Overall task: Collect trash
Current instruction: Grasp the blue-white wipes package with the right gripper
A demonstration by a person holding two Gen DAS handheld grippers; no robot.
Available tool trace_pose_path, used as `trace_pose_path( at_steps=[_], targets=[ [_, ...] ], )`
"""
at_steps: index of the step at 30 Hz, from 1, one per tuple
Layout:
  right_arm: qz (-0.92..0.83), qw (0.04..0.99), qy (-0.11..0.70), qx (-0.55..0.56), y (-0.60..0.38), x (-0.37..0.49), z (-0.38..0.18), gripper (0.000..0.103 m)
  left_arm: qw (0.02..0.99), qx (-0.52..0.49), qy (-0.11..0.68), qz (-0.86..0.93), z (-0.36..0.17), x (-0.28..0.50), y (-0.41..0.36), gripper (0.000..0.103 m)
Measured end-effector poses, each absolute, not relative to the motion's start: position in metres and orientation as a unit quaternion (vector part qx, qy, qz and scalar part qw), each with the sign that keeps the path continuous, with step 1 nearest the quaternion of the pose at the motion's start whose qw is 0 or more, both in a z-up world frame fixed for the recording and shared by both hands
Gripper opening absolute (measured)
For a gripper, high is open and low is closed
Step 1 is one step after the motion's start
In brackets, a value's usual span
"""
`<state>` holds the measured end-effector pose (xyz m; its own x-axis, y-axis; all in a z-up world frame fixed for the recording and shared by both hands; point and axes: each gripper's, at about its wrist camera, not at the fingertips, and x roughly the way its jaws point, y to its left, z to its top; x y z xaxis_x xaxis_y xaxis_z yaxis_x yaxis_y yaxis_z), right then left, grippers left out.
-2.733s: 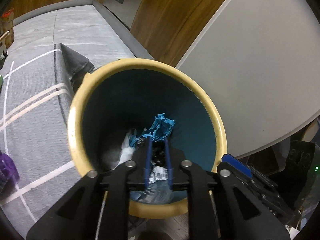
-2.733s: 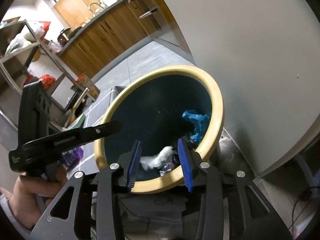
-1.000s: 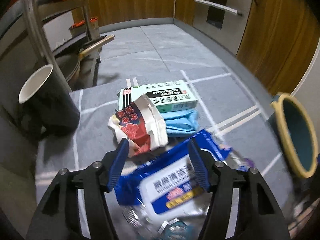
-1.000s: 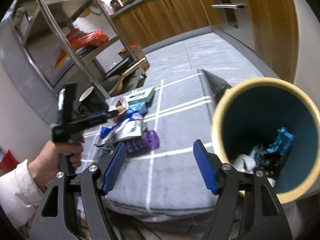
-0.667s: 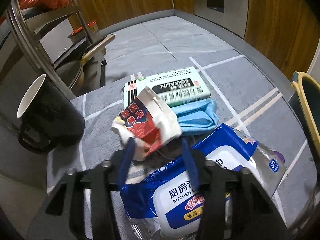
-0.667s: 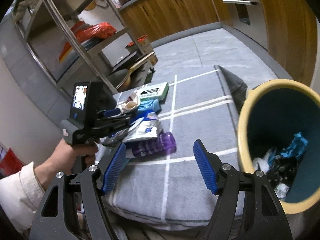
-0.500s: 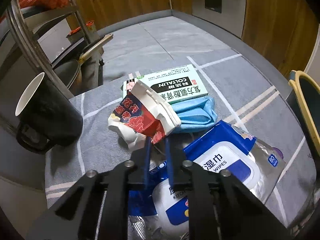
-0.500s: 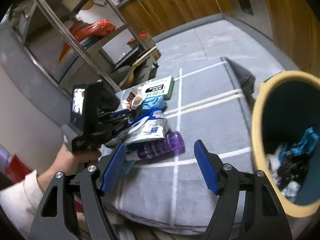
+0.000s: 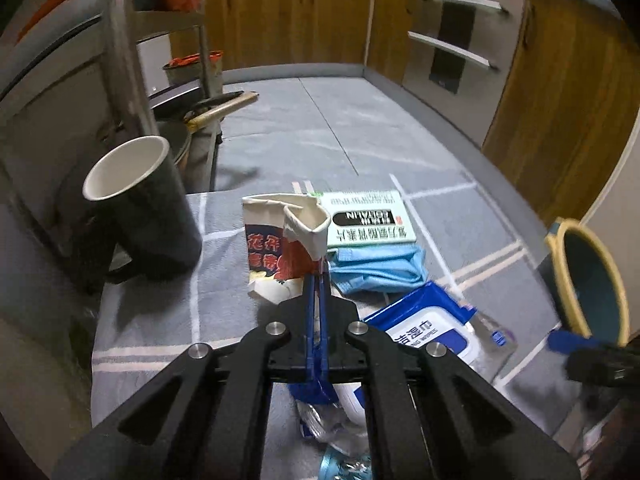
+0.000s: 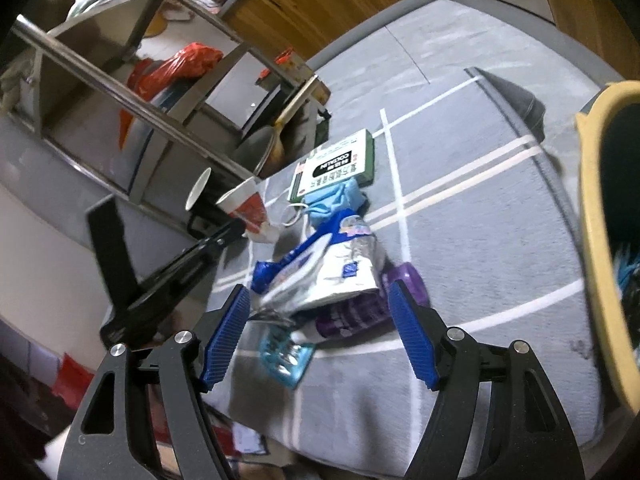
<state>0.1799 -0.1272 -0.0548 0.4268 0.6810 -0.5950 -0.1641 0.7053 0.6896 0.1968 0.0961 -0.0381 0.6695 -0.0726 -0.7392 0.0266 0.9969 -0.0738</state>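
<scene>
Fingers of the left gripper (image 9: 317,280) are pinching the crumpled paper cup (image 9: 282,248) on the grey mat (image 9: 160,320); light, crushable, best held by its wall. The right gripper (image 10: 320,316) is hanging spread.

Crumpled red-and-white paper cup (image 9: 280,248) lifted upright, blue mask (image 9: 376,270), wipes pack (image 9: 428,332), green-white box (image 9: 368,218) on grey cloth

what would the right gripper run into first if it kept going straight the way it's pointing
Most likely the wet wipes pack on the grey mat. It lies between the right gripper's open fingers and just ahead, with the purple bottle beside it. Depth is uncertain.
</scene>
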Motion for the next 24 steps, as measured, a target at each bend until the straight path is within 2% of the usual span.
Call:
trace_pose_path(
  at_steps=[7, 14, 19, 24],
  targets=[
    [0.273, 0.756, 0.478, 0.354, -0.115, 0.169, -0.068, 0.073, 0.915, -0.096, 0.391, -0.036, -0.011, 0.182, 0.115, 0.001],
    [0.274, 0.724, 0.492, 0.398, -0.092, 0.172, -0.082, 0.071, 0.913, -0.103, 0.392, -0.053, 0.004, 0.169, 0.110, 0.001],
    [0.261, 0.704, 0.498, 0.435, -0.078, 0.182, -0.097, 0.061, 0.914, -0.103, 0.389, -0.059, 0.012, 0.154, 0.108, 0.001],
    [0.234, 0.694, 0.509, 0.452, -0.075, 0.187, -0.112, 0.041, 0.912, -0.118, 0.388, -0.060, 0.015, 0.145, 0.117, 0.001]
  ],
)
